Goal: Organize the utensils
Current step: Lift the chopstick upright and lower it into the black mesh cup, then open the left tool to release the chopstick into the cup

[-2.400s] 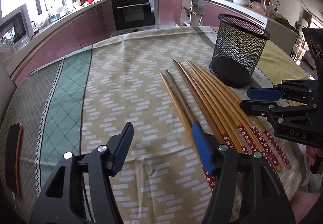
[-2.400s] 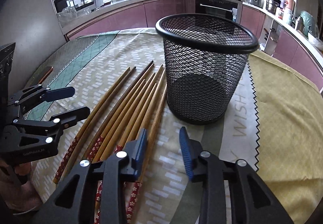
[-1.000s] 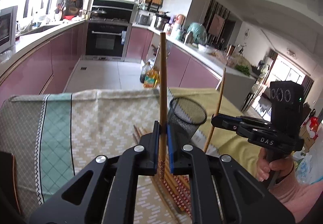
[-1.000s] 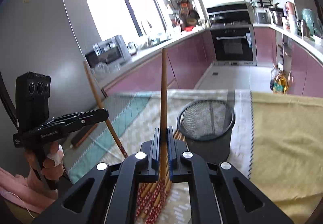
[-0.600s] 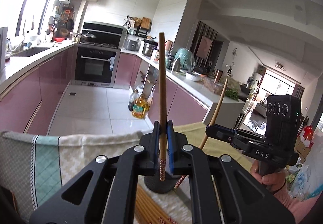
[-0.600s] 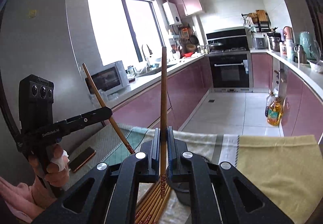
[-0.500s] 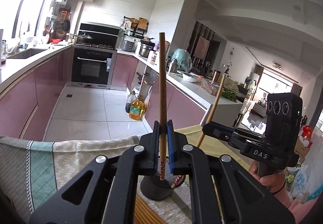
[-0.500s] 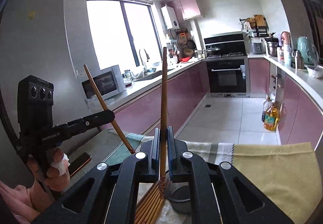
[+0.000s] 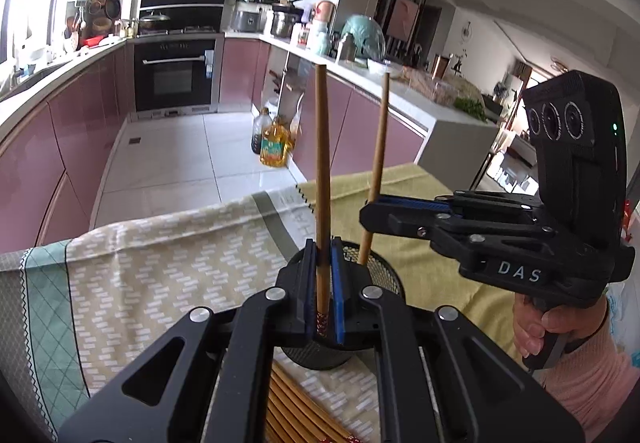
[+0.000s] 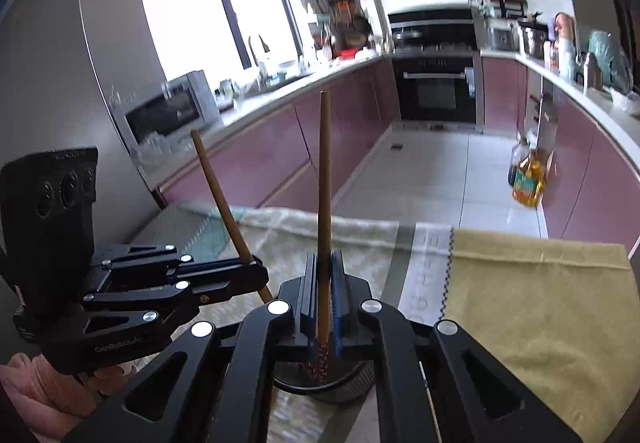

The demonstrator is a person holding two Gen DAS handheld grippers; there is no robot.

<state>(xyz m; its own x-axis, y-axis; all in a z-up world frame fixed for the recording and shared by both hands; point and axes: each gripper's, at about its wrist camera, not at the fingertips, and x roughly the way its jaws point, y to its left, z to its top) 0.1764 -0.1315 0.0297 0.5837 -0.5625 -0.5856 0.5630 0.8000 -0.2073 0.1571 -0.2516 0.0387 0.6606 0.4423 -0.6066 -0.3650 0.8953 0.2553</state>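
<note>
My left gripper (image 9: 321, 259) is shut on an upright wooden chopstick (image 9: 322, 163) whose patterned red end hangs over the black mesh cup (image 9: 386, 277). In the same view my right gripper (image 9: 370, 213) holds a second chopstick (image 9: 376, 163), tilted, with its lower end inside the cup's rim. From the right wrist, the right gripper (image 10: 323, 283) is shut on its chopstick (image 10: 325, 183) above the cup (image 10: 354, 383). To its left the left gripper (image 10: 258, 277) grips the other chopstick (image 10: 222, 195). Several more chopsticks (image 9: 296, 411) lie on the table in front of the cup.
A patterned tablecloth (image 9: 160, 263) with a yellow part (image 10: 540, 303) covers the table, whose far edge drops to the tiled kitchen floor. Oil bottles (image 9: 274, 147) stand on that floor. A hand in a pink sleeve (image 9: 560, 331) holds the right gripper.
Both grippers have come forward over the mesh cup with their chopsticks still held. The cup now sits right under the jaws, and the right chopstick's lower end has dipped into it.
</note>
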